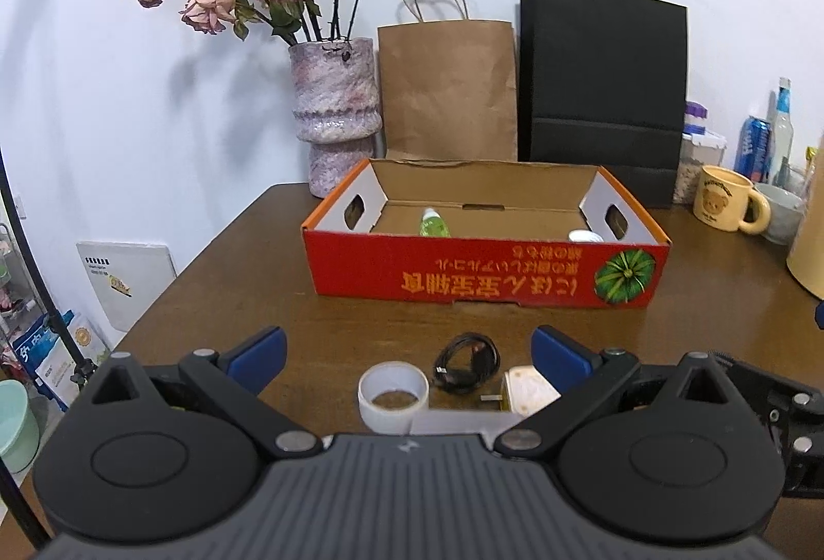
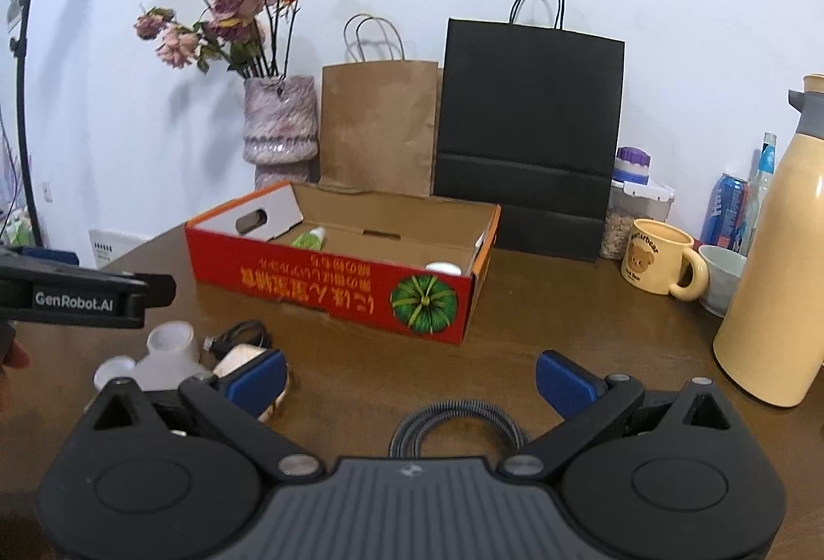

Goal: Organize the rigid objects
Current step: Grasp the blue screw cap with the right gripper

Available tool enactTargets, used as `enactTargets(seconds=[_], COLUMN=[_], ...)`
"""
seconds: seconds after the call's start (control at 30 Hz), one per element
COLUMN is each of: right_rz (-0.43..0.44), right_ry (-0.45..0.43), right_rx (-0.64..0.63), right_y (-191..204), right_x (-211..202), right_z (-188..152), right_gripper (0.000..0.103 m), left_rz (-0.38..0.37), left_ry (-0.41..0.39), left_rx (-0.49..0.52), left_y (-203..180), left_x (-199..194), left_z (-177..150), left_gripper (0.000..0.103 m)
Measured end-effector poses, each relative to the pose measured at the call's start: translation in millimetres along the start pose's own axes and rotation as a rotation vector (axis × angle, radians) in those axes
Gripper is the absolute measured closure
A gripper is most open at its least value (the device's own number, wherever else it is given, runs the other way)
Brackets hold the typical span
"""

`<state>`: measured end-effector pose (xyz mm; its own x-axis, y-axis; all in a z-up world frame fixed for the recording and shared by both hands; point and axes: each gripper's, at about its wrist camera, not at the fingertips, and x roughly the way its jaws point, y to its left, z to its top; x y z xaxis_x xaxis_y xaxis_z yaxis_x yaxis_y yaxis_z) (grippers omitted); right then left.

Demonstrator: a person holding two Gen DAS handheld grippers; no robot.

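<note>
Left gripper [image 1: 409, 356] jaws released above tape roll [image 1: 393, 396]; right gripper [image 2: 412, 379] jaws released, red box [image 2: 335, 271] ahead

Table [image 1: 216, 282] is looking like dark wood with a slight sheen. The box [image 1: 479, 271] is showing plain matt cardboard inside, glossy red print outside. Tape roll [image 1: 394, 397] is looking like smooth whitish plastic. Both bags, brown [image 1: 448, 91] and black [image 1: 602, 75], are looking like matt paper. Mug [image 2: 656, 264] is shining like glazed ceramic, and the vase [image 1: 335, 96] is looking rough and speckled.
</note>
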<state>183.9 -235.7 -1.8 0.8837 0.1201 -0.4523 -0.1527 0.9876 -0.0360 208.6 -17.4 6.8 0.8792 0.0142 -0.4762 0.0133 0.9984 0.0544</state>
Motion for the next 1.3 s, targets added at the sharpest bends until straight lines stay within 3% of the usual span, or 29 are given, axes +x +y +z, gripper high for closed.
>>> enactTargets(seconds=[0.4,0.77,0.9,1.07,1.23,1.3], right_rz=[0.024,0.05,0.068,0.088,0.085,0.089], right_ry=[0.051,0.094,0.096,0.105,0.122,0.138], right_rx=[-0.077,-0.07,-0.065,-0.055,-0.045,-0.037], right_y=[13.6,13.2,14.1,13.8,13.7,13.0], right_x=[-16.2,-10.0,-5.8,-0.8,5.3,9.4], right_z=[-25.3,-42.9,-46.7,-51.3,-55.2,-56.8], right_gripper=[0.0,0.001,0.007,0.023,0.025,0.032], left_rz=[-0.04,-0.065,-0.079,-0.075,-0.078,-0.078], left_ry=[0.018,0.046,0.032,0.04,0.049,0.049], left_rx=[0.035,0.025,0.016,0.016,0.005,0.008], left_y=[-6.6,-3.7,-1.3,-1.3,0.0,-0.7], left_x=[-17.8,-17.8,-19.1,-17.1,-14.4,-14.2], left_z=[-27.9,-48.4,-50.8,-53.3,-55.1,-56.0], left_gripper=[0.0,0.0,0.0,0.0,0.0,0.0])
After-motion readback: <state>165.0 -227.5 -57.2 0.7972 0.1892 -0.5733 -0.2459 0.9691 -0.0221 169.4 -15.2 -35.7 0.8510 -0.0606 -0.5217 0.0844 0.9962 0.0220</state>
